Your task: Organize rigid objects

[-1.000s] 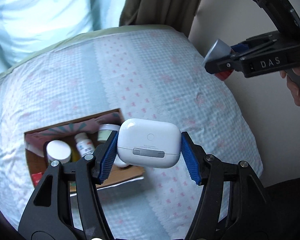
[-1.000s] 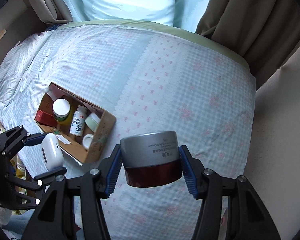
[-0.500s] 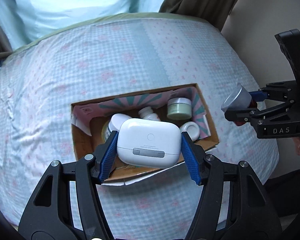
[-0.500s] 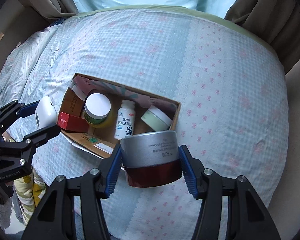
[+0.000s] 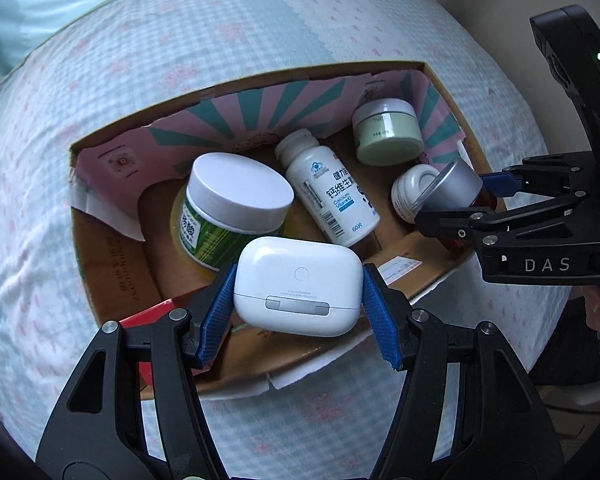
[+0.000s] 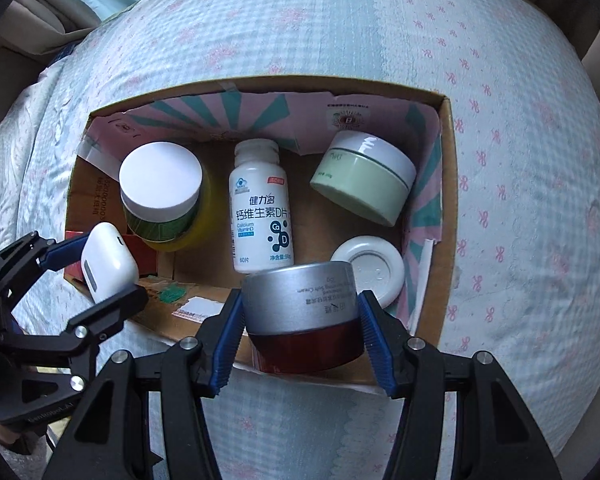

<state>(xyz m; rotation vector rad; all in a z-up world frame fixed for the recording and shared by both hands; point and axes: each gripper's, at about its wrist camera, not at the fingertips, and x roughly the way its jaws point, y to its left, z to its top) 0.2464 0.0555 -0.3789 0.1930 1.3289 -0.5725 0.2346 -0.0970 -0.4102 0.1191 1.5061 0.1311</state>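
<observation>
left gripper (image 5: 298,286) clamps 1 white earbuds case (image 5: 298,284) | right gripper (image 6: 300,312) squeezes 1 silver-lidded red cream jar (image 6: 302,316) | cardboard box (image 6: 448,184): 3 jars, 1 vitamin bottle (image 6: 260,216), 1 red carton (image 5: 152,316)

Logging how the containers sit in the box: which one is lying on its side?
The white vitamin bottle in the middle, label up; the yellow-green jar, pale green jar and small white jar don't.

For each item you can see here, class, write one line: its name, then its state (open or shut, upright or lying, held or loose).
Left tongs: shut on the earbud case.
Earbud case: lid closed, held.
Right tongs: shut on the cream jar.
Cream jar: lidded, held.
Cardboard box: open-topped, on the bed.
Vitamin bottle: capped, lying flat.
Green-labelled jar: lidded, upright.
Pale green jar: lidded, tilted.
Small white jar: lying loose in the box.
</observation>
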